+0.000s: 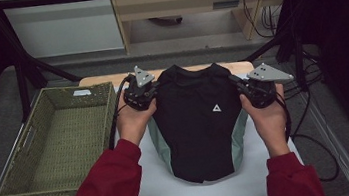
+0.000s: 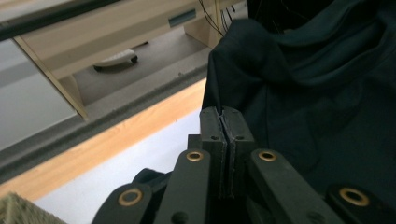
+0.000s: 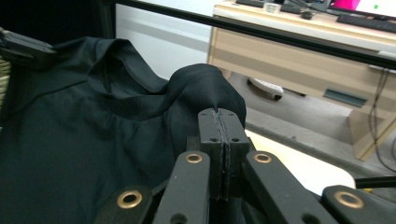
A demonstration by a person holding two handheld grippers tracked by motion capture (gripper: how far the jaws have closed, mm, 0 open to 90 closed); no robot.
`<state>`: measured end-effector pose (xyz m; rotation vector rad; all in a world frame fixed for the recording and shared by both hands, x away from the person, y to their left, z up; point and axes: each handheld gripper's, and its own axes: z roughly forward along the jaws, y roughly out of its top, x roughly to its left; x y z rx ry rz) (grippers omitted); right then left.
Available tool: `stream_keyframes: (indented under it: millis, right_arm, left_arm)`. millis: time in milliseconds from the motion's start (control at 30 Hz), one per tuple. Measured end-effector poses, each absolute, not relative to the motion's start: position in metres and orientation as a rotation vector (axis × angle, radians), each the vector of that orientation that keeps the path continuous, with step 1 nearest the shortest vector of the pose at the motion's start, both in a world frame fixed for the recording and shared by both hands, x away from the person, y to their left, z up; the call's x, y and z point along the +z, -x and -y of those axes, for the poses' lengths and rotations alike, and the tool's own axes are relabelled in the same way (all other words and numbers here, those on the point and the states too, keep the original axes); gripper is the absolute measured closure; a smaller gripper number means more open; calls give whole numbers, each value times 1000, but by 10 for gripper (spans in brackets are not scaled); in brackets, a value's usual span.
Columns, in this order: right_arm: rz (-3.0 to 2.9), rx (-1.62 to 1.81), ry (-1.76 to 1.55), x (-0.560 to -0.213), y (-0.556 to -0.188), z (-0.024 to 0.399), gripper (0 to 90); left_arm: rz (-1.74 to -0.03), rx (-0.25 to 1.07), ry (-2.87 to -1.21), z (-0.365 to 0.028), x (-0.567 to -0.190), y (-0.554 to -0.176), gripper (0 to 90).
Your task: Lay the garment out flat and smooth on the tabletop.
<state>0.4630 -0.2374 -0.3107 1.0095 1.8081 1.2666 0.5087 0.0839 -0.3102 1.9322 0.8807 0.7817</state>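
- Your left gripper [image 1: 154, 91] and right gripper [image 1: 237, 83] each pinch a shoulder of the black shirt [image 1: 198, 120].
- It hangs over the white table [image 1: 153, 186].
- It looks soft, light and floppy, so hold both shoulders.

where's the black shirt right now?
High view: the black shirt is at the table's centre, right of the green basket, pinched at its shoulders by the left gripper and right gripper.

Dim high view, dark corners, sharp close-ups
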Motion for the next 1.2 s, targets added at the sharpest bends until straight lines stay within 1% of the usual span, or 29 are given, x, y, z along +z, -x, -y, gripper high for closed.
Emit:
stream_keyframes:
  millis: [233,400,667,933,1200]
  right_arm:
    - [-1780,1283,-1041,-305,-478,239,899]
    - [-1746,1299,-1057,-299,-482,241,899]
    - [-1743,1262,-1072,-301,-494,240,899]
    - [-1702,1272,-1059,-287,-495,239,899]
    - [-1727,1263,-1080,-293,-501,240,899]
  left_arm:
    - [-873,806,-1899,-78,-298,-516,885]
    - [-868,827,-1893,-77,-293,-521,885]
    - [-881,823,-1897,-74,-291,-531,885]
    - [-925,797,-1855,-77,-285,-539,885]
    - [-914,786,-1875,-73,-289,-541,885]
